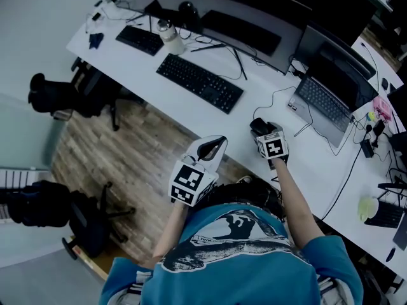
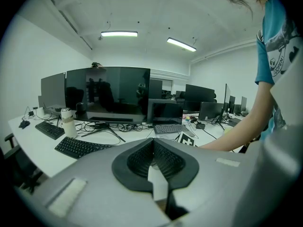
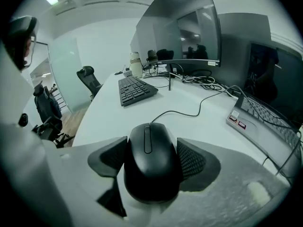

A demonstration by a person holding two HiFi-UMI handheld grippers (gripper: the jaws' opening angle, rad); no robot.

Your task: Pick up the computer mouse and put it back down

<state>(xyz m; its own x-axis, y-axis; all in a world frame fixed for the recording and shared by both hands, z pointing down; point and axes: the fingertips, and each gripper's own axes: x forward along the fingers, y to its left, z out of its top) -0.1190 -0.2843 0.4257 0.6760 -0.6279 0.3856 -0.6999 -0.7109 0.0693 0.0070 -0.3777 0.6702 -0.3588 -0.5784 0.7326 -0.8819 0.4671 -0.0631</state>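
Note:
A black wired computer mouse [image 3: 150, 162] rests on the white desk [image 3: 104, 119], its cable [image 3: 189, 113] trailing away toward the monitors. My right gripper [image 3: 152, 156] straddles it, both ribbed pads against its sides, shut on it. From the head view the mouse [image 1: 258, 125] is mostly hidden under the right gripper [image 1: 261, 129], near the desk's front edge left of the laptop. My left gripper [image 1: 215, 147] hovers off the desk's front edge, in front of the person's body; in the left gripper view its jaws [image 2: 152, 151] are shut with nothing between them.
A black keyboard [image 1: 199, 82] lies left of the mouse, an open laptop [image 1: 327, 100] to its right, a wide monitor [image 1: 235, 24] behind. A white bottle [image 1: 169, 37] and a second keyboard [image 1: 140, 40] sit farther left. Office chairs [image 1: 60, 97] stand on the wooden floor.

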